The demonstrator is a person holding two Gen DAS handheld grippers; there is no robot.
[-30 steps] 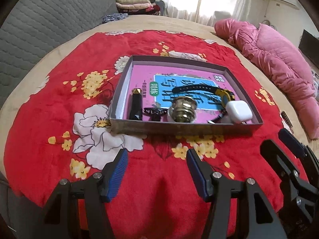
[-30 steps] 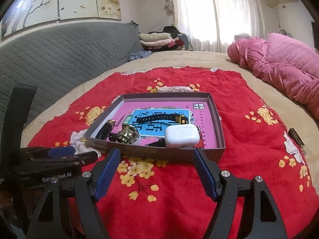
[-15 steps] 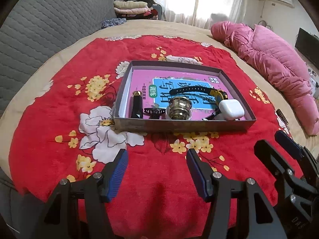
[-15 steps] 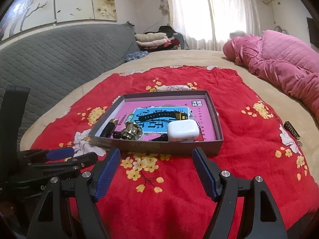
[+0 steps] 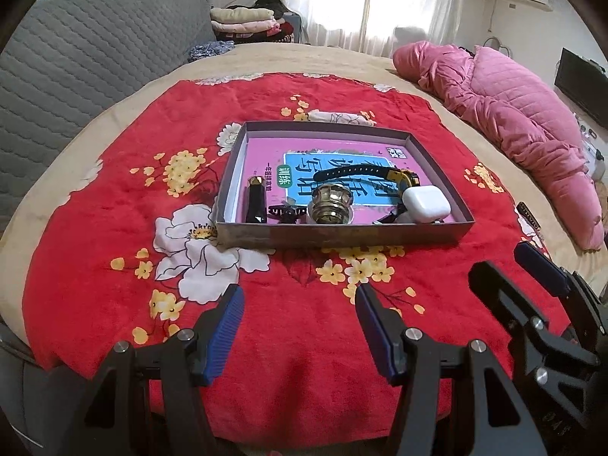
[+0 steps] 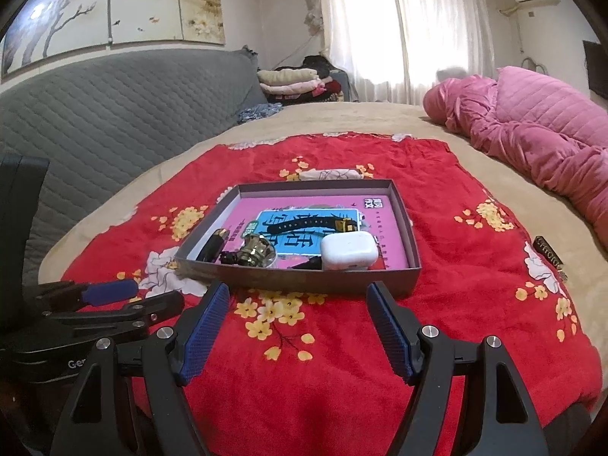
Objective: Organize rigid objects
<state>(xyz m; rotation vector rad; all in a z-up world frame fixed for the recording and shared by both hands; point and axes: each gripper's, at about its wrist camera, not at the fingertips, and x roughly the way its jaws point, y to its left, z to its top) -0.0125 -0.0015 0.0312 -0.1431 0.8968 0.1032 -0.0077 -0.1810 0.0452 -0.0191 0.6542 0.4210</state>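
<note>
A shallow grey box [image 5: 342,236] [image 6: 304,275] with a pink and blue book as its floor sits on a red flowered blanket [image 5: 114,197]. In it lie a black lipstick tube [image 5: 254,201], a black hair claw [image 5: 285,213], a brass knob [image 5: 331,202] [image 6: 254,251], a black and yellow watch [image 5: 364,171] and a white earbud case [image 5: 425,204] [image 6: 349,251]. My left gripper [image 5: 298,309] is open and empty, well in front of the box. My right gripper [image 6: 298,306] is open and empty, just before the box's near wall.
A small dark tag-like object [image 6: 547,252] lies at the blanket's right edge. A pink quilt [image 5: 513,121] is heaped at the right. A grey quilted headboard [image 6: 114,114] stands at the left, folded clothes [image 6: 296,79] at the back.
Both grippers have drawn back from the box and risen a little, so the box looks smaller and farther. Both stay open. Nothing in the box has moved.
</note>
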